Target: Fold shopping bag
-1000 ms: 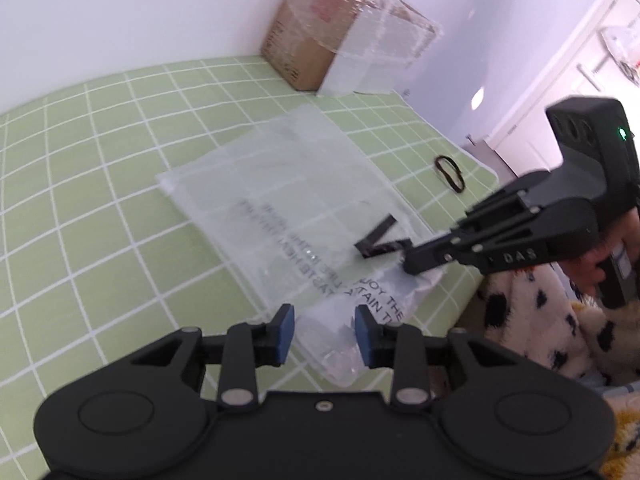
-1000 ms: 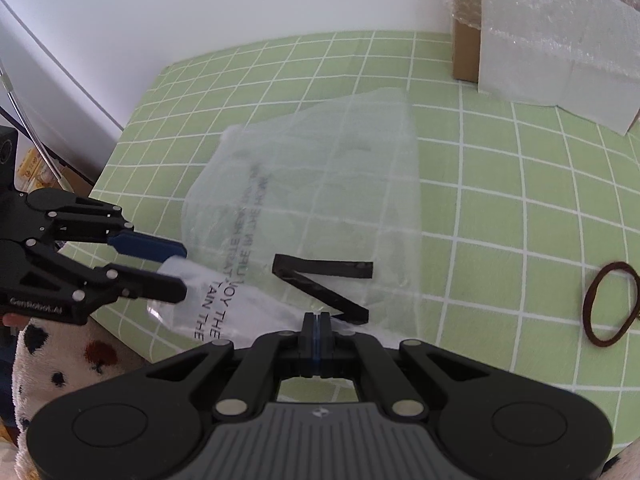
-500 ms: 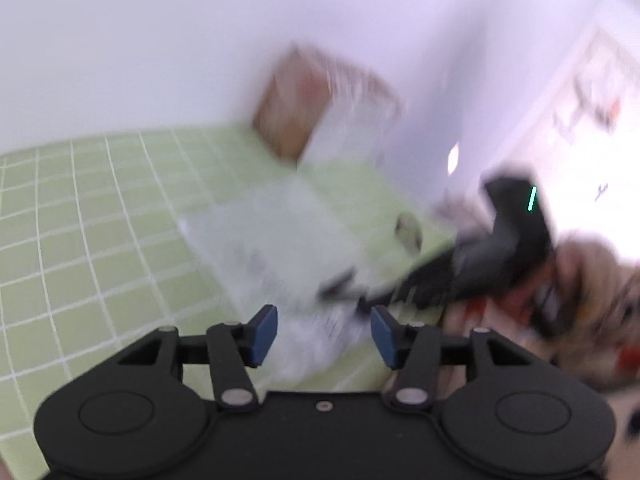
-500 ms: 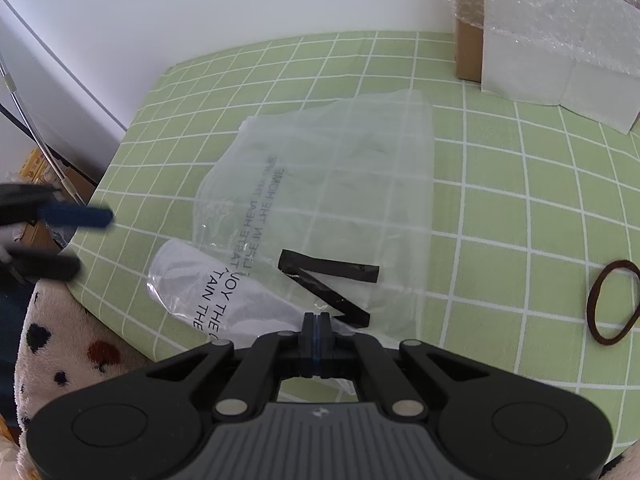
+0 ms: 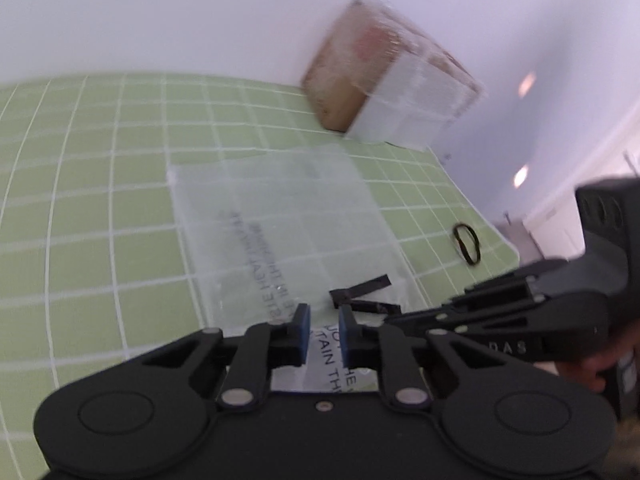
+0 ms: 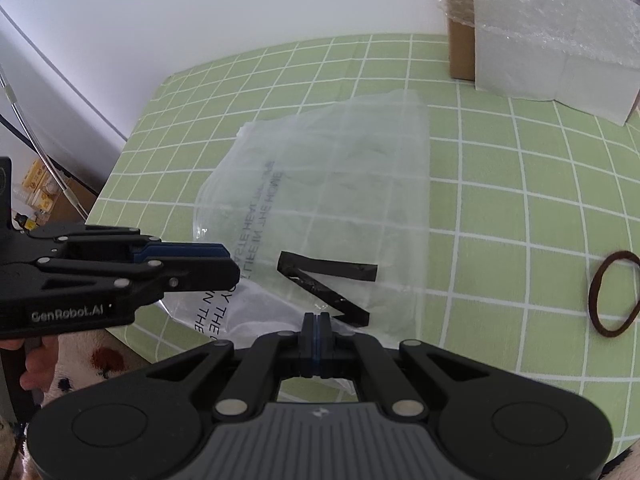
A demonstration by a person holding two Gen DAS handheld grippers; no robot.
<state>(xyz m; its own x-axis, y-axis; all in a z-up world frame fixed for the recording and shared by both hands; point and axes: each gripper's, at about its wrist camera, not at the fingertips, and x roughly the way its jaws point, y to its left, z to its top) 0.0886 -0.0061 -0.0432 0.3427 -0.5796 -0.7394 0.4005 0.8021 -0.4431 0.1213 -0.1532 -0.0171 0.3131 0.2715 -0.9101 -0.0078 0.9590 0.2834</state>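
Left wrist view: low over near edge of counter (image 5: 100, 208), facing along own jaws toward far wall and cardboard box (image 5: 344, 92) at back right; close to shopping bag (image 5: 280, 216); right gripper (image 5: 394, 320) enters from right; frame motion-blurred. Right wrist view: higher, same near edge, further right, facing far wall; left gripper (image 6: 234, 266) enters from left. Shared: shopping bag, black strips (image 6: 326, 280), rubber band (image 6: 614, 294), cardboard box, green grid counter.

From my rig I saw the bag (image 6: 332, 200) lying flat on the mat (image 6: 520, 216), a box (image 6: 540, 28) behind it against the wall, a band (image 6: 614, 294) to its right, both grippers at its near edge.
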